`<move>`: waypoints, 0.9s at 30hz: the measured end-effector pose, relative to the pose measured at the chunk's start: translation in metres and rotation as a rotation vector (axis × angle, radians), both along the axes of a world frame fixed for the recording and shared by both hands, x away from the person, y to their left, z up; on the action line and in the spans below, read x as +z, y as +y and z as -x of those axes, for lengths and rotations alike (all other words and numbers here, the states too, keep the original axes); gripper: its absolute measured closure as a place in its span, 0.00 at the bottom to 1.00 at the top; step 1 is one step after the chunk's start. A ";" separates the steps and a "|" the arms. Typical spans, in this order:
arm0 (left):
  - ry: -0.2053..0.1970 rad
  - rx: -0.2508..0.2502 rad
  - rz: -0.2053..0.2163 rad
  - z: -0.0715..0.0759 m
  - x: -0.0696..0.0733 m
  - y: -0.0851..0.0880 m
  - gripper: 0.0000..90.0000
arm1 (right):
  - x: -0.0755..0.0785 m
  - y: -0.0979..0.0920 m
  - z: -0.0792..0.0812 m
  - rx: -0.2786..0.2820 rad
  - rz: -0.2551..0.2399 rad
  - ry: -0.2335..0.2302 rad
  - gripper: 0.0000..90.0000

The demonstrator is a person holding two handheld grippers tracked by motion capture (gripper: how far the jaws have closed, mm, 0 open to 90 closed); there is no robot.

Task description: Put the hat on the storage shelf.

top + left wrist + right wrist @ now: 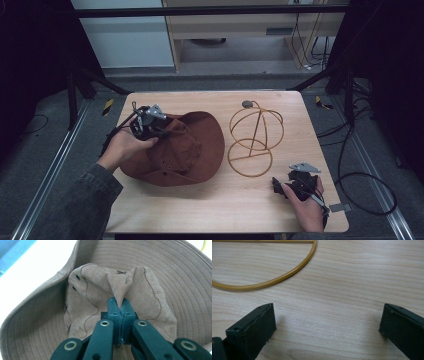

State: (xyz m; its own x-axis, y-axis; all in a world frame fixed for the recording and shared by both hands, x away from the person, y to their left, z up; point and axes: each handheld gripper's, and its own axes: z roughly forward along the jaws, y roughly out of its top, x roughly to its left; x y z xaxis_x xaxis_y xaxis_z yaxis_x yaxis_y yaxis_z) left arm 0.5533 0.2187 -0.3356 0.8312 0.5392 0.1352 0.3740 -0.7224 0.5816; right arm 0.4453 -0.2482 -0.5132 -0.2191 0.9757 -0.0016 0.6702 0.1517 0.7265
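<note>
- The hat (185, 150) lies on the table (215, 200), left of the wire stand (253, 137).
- My left gripper (159, 131) sits on the hat's crown.
- My right gripper (286, 186) rests near the stand's base ring.

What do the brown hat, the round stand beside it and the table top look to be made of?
Hat: soft matte cloth, perhaps brushed cotton or suede-like; it puckers where the left gripper pinches it, with stitched rows on the brim. Stand: thin yellowish rod, probably coated metal wire; smooth, slightly glossy. Table: pale wood or wood-look laminate, grain lines visible.

Wood table (220, 200) w/ hat (185, 150), wire stand (252, 137)
</note>
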 end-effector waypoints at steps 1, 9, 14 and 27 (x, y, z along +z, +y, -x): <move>-0.009 -0.002 0.004 0.002 0.005 0.002 0.99 | 0.000 0.000 0.000 0.000 0.000 0.000 0.01; -0.092 -0.004 0.064 0.022 0.048 0.019 0.99 | 0.000 0.000 0.000 -0.002 -0.002 0.003 0.01; -0.139 -0.023 0.071 0.037 0.072 0.022 0.99 | 0.000 0.000 0.000 -0.002 -0.002 0.003 0.00; -0.213 -0.068 0.101 0.058 0.115 0.021 0.99 | 0.000 0.001 0.000 -0.006 -0.004 0.004 0.00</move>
